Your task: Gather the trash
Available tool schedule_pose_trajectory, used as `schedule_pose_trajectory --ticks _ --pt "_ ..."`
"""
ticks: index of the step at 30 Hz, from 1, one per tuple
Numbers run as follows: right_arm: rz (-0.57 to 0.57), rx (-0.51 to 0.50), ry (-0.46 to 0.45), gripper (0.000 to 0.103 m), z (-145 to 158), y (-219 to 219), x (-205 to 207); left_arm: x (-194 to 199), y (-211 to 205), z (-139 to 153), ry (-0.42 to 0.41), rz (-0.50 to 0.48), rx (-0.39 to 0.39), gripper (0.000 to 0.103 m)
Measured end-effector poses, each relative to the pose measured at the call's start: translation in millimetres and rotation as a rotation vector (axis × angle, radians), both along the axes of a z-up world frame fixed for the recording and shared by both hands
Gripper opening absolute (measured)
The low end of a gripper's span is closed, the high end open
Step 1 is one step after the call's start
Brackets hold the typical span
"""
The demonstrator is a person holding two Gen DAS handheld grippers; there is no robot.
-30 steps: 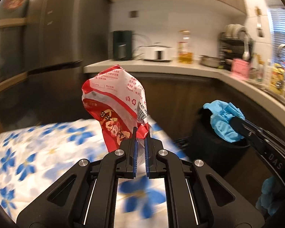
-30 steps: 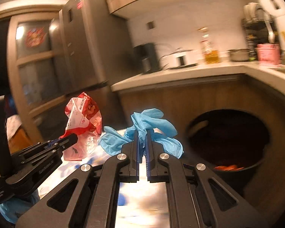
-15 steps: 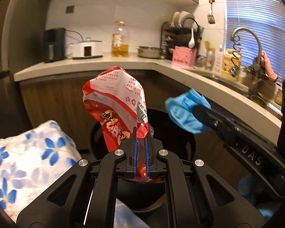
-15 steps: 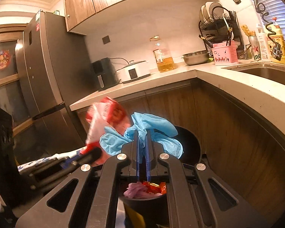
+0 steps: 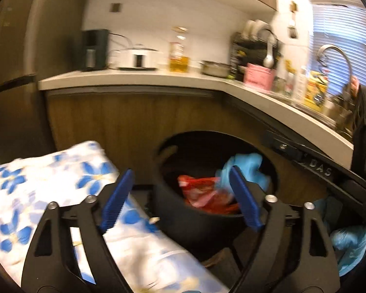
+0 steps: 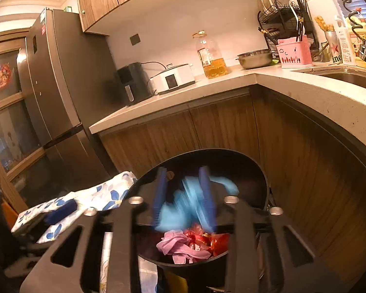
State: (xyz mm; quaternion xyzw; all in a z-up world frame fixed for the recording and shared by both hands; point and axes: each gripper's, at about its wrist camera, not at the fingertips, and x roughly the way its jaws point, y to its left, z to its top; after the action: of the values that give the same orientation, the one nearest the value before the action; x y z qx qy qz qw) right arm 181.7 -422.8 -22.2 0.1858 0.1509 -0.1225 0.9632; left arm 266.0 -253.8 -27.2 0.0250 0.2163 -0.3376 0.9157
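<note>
Left wrist view: left gripper (image 5: 180, 197) spread wide, jaws just opened, nothing between the blue pads (image 5: 117, 199). Red snack wrapper (image 5: 205, 193) loose inside the black bin (image 5: 195, 222), below and beyond the fingertips. Crumpled blue glove (image 5: 246, 168) at the bin's right side, just above the wrapper, blurred. Floral cloth (image 5: 48, 185) left of the bin, under the left finger. Right gripper's black body (image 5: 317, 166) entering from the right edge. Pale worktop (image 5: 158, 79) behind, carrying an oil bottle (image 5: 179, 51) and a pink holder (image 5: 258, 77).

Right wrist view: right gripper (image 6: 184, 195) partly parted, jaws just opening, over the bin's mouth (image 6: 256, 168). Blue glove (image 6: 178, 207) smeared by motion between the pads; contact with them impossible to tell. Red wrapper (image 6: 207, 240) and a pink scrap (image 6: 178, 246) lying on the trash in the bin. Floral cloth (image 6: 102, 195) beside the bin's left rim. Left gripper's blue fingertip (image 6: 61, 211) at lower left over the cloth. Fridge (image 6: 53, 85) at left, worktop (image 6: 207, 83) behind.
</note>
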Motion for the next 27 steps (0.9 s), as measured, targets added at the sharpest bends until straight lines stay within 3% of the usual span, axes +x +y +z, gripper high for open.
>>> schedule_pose_trajectory --ticks 2,4,10,14,17,27 --pt "-0.010 -0.001 0.004 0.046 1.1 2.4 -2.3 -5.6 15.5 3.3 -0.012 0.067 -0.003 0.093" --pt "-0.027 -0.009 0.008 0.057 3.2 7.0 -6.9 -13.0 30.4 7.4 -0.018 0.134 -0.002 0.096" --pt "-0.051 -0.079 0.046 0.087 10.8 45.3 -33.8 -42.2 76.6 16.2 -0.016 0.274 0.007 0.097" --pt "-0.035 -0.110 0.088 0.089 11.6 76.3 -52.8 -65.2 104.7 18.2 -0.018 0.323 0.017 0.097" --pt "-0.025 -0.134 0.091 0.096 15.1 96.9 -70.1 -82.6 123.2 20.3 -0.013 0.343 0.025 0.097" --pt "-0.014 -0.211 0.140 0.097 18.7 162.5 -131.2 -154.0 169.2 32.2 -0.046 0.381 0.026 0.097"
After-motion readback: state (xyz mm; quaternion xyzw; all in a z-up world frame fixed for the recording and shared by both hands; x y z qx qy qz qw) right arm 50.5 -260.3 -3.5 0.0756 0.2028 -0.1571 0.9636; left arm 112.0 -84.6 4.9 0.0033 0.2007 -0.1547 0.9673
